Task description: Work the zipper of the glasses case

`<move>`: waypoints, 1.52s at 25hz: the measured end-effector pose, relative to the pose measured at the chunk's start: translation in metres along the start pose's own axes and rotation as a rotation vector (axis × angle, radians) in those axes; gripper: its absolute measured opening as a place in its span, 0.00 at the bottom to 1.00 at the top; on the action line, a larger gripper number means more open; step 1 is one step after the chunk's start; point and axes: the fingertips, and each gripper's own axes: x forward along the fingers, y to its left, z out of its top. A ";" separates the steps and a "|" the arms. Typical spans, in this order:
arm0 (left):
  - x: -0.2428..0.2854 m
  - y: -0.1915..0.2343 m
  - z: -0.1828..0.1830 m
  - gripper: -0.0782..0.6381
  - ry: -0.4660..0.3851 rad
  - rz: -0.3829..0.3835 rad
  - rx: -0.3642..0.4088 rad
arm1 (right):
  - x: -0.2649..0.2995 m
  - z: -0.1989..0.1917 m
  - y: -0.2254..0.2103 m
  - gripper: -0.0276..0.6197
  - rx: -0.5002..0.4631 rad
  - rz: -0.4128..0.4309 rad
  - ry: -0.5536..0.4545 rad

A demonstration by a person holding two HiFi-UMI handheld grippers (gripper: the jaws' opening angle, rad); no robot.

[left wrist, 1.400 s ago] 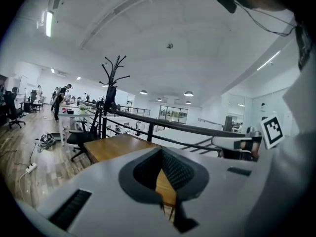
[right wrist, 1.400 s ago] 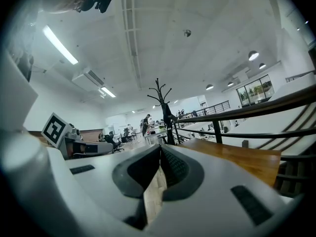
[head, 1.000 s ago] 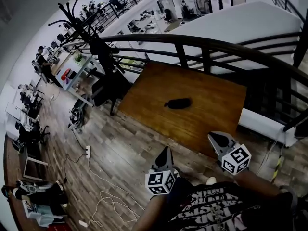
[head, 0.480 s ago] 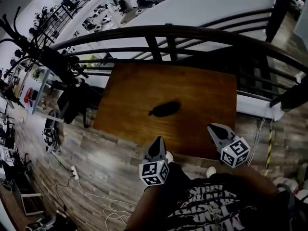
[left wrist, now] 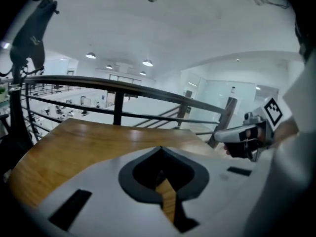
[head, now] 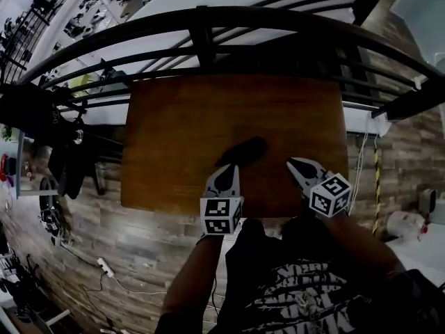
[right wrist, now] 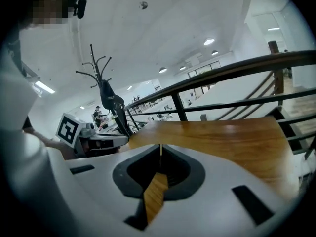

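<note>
Mezzanine by railing, wood worktop: black glasses case lies nr front edge, mid. L claw & R claw both closed, empty, flanking it, prob lining up to start.

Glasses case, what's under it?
The glasses case lies on the wooden table. The patch of wood right beneath it is covered by the case, so it cannot be seen.

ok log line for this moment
left gripper: shut, empty | right gripper: shut, empty | glasses case: on table, ungripped, just ahead of left gripper
</note>
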 end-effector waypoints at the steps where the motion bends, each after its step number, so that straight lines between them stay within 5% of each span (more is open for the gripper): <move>1: 0.016 0.003 -0.002 0.11 0.033 -0.029 0.024 | 0.010 -0.005 -0.007 0.04 -0.004 -0.008 0.020; 10: 0.124 0.010 -0.052 0.11 0.333 -0.181 0.187 | 0.096 -0.062 -0.059 0.04 -0.222 0.020 0.236; 17: 0.140 0.000 -0.091 0.11 0.541 -0.329 0.318 | 0.130 -0.099 -0.089 0.04 -0.451 0.098 0.392; 27: 0.146 0.000 -0.086 0.11 0.627 -0.373 0.170 | 0.149 -0.111 -0.092 0.08 -0.808 0.297 0.471; 32: 0.147 -0.004 -0.084 0.11 0.631 -0.366 0.158 | 0.149 -0.116 -0.090 0.16 -0.933 0.366 0.473; 38: 0.148 0.003 -0.087 0.11 0.629 -0.338 0.134 | 0.148 -0.114 -0.092 0.06 -0.943 0.372 0.438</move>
